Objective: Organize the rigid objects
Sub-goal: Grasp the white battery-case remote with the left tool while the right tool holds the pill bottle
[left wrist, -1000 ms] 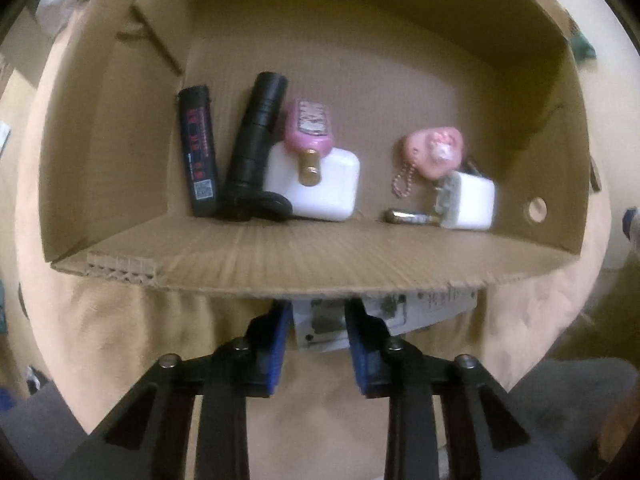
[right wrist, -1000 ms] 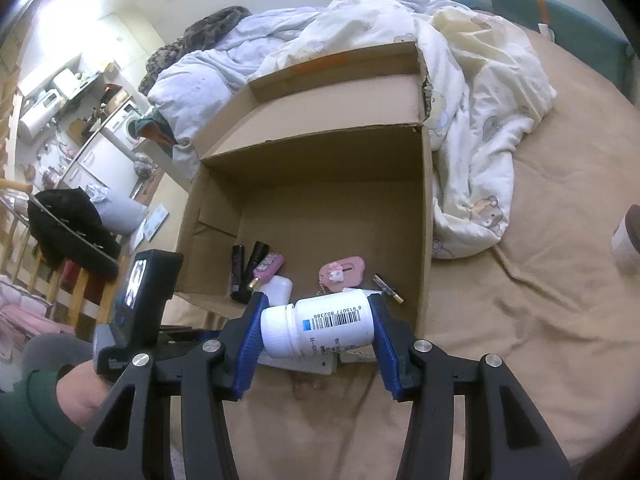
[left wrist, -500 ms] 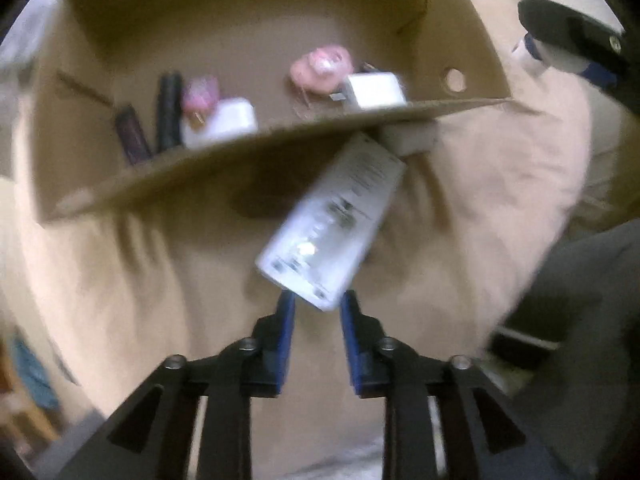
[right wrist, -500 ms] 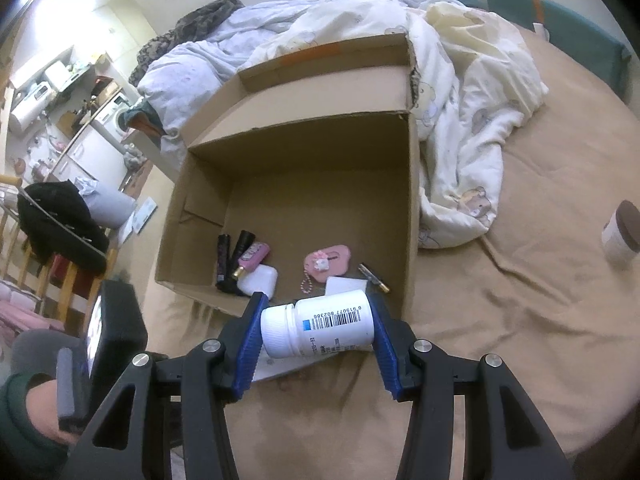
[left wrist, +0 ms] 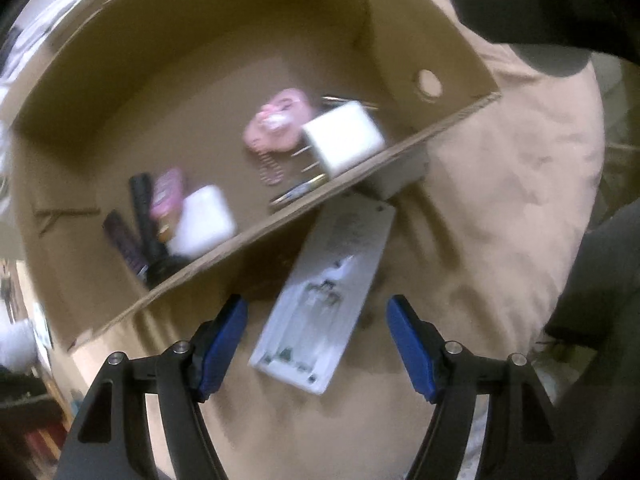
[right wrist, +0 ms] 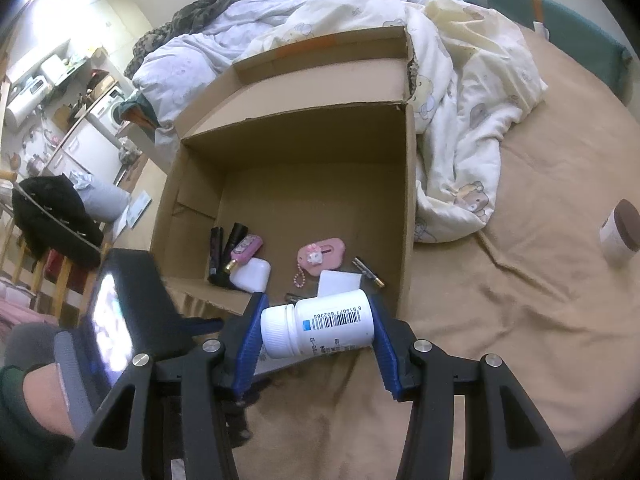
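Observation:
My right gripper is shut on a white pill bottle, held sideways just in front of the cardboard box. My left gripper is open and empty, its jaws on either side of a flat white device that lies on the tan sheet against the box's near wall. Inside the box lie a white charger cube, a pink keychain, a pink bottle, a white case and two black tubes.
A rumpled white duvet lies behind and right of the box. A brown-lidded jar stands on the sheet at far right. The left gripper's body sits left of the bottle. A small grey block lies by the box's near corner.
My left gripper has opened wide and let go of the flat white device, which now lies on the sheet. The right gripper has held the bottle and moved slightly toward the box.

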Available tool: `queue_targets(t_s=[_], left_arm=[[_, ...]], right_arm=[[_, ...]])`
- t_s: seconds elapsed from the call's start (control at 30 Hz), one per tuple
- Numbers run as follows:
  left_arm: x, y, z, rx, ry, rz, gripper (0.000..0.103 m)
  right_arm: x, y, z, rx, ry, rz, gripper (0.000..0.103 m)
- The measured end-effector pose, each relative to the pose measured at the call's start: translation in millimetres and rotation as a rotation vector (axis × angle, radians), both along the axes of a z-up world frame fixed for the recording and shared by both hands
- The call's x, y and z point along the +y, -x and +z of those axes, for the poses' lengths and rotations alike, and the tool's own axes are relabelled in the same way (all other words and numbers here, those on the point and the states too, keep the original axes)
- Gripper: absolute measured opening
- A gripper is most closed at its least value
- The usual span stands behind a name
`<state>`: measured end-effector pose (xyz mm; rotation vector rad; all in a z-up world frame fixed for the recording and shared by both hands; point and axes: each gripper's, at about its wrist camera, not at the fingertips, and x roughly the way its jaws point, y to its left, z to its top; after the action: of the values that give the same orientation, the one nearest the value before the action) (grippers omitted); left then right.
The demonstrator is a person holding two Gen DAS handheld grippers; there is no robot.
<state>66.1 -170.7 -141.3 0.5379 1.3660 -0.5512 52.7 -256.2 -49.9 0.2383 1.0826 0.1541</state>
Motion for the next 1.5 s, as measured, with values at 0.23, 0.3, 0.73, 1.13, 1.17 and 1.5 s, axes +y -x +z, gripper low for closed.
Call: queue_targets(t_s=[0.23,0.3,0.73,1.13,1.17,1.5], left_arm=[[-40,-11,-23,-0.076,-0.074,-0.063,0.070],[-44,-11,-23,-0.082,-0.064,-0.062,0.069],[-33,24,-22,-0.027,-0.046,-0.074,0.041],[33,57,36,-0.093,0.026,0.120,0.041],[42,57,45,-0.103,0.031,0.140,0.041],[93,40,114,-0.206,0.155,0.272,0.041]], right_arm=[[-15,4,3,-0.006,-0.024,-0.039,0.052],[-16,5,3,-0.009,-0.026,-0.041,0.052],[-18,9,7,-0.024,-0.031,-0.040,0.052],[-13,11,7,-0.024,-0.019,-0.023,0.052],[-12,10,7,-0.024,-0.014,-0.021,0.052],[-5,12,11,-0.043,0.013,-0.003,0.052]])
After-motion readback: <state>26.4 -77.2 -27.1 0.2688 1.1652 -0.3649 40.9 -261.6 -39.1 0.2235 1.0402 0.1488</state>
